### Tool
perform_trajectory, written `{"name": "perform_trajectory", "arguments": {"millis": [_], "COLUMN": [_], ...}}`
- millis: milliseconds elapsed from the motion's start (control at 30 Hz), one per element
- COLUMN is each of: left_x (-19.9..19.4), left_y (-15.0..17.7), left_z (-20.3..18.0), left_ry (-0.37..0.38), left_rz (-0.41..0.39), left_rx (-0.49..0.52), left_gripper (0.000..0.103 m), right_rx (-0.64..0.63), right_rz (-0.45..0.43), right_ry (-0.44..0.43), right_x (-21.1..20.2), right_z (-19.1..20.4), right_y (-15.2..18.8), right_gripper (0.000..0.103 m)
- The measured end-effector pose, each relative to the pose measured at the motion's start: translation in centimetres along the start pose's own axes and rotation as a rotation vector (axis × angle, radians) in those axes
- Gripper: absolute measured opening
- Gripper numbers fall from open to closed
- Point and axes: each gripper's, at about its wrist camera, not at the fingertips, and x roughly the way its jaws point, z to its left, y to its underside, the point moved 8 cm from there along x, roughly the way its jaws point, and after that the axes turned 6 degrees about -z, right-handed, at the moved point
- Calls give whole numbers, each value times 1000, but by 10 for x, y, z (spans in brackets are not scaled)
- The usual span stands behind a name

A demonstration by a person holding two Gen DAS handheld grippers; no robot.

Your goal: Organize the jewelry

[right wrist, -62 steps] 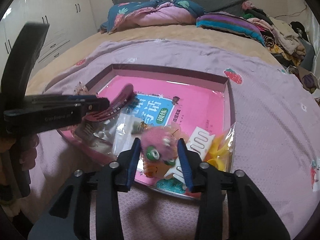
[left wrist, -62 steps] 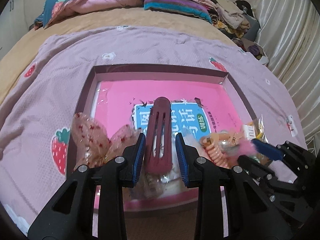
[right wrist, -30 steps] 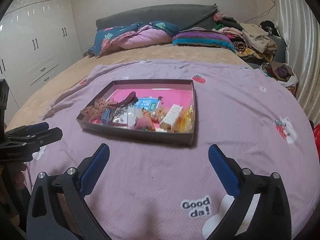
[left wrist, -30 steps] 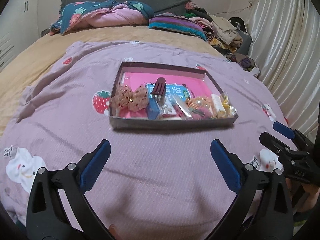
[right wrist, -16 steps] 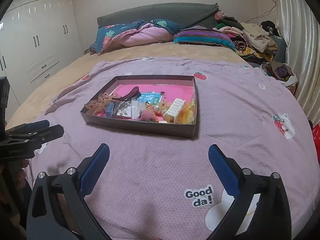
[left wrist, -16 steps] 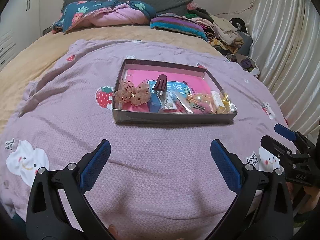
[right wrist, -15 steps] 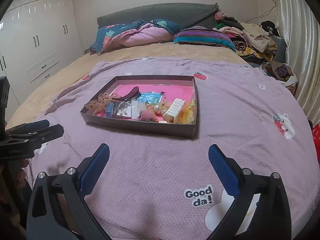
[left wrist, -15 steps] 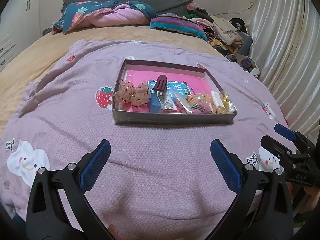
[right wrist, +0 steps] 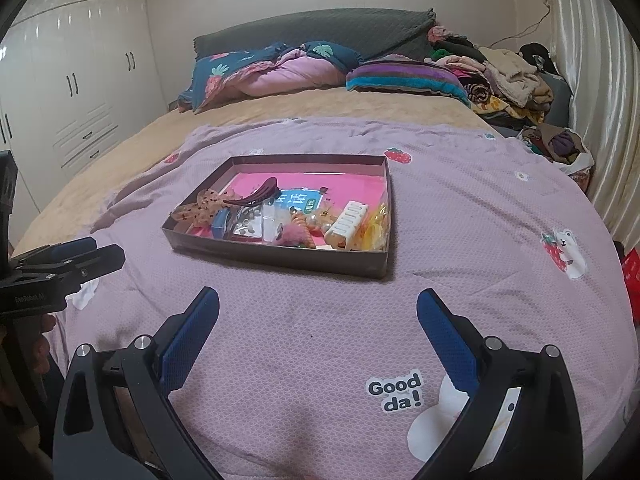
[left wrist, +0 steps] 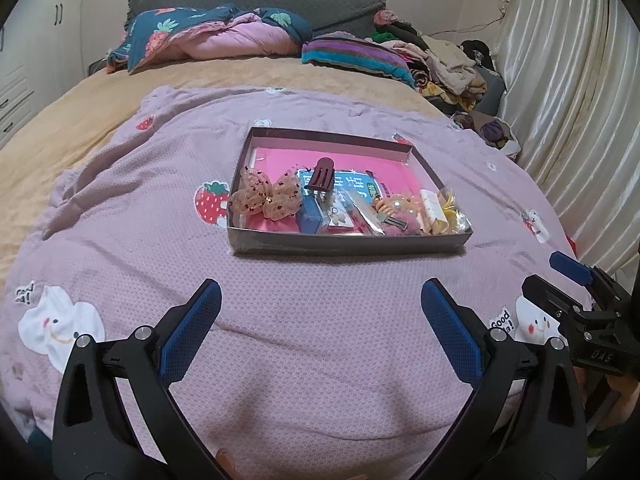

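blanket point(left wrist: 320, 344): textured cloth | box point(left wrist: 344, 242): matt card | curtain point(left wrist: 576, 92): glossy

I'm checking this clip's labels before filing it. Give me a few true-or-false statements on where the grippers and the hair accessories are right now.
1. The left gripper is open and holds nothing. True.
2. The right gripper is shut on the maroon clip. False: it is open and empty; the maroon clip lies in the box.
3. The dotted bow sits at the box's left end in the left wrist view. True.
4. The box rests on the tan sheet. False: it rests on the purple blanket.
5. The white clip lies outside the box. False: it is inside, near the right end.
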Motion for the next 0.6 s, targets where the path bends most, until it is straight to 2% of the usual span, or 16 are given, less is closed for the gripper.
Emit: {"name": "perform_trajectory", "arguments": {"millis": [600], "left_x": [-2], "left_y": [-4], "left_z": [-4], "left_ry": [5], "left_rz": [-5], "left_rx": [-2], "left_gripper": [93], "right_rx": [5], "right_rz": [4], "right_ry": [-2], "right_x": [-2], "right_z": [-3], "right_y": [1], "right_gripper": [99]}}
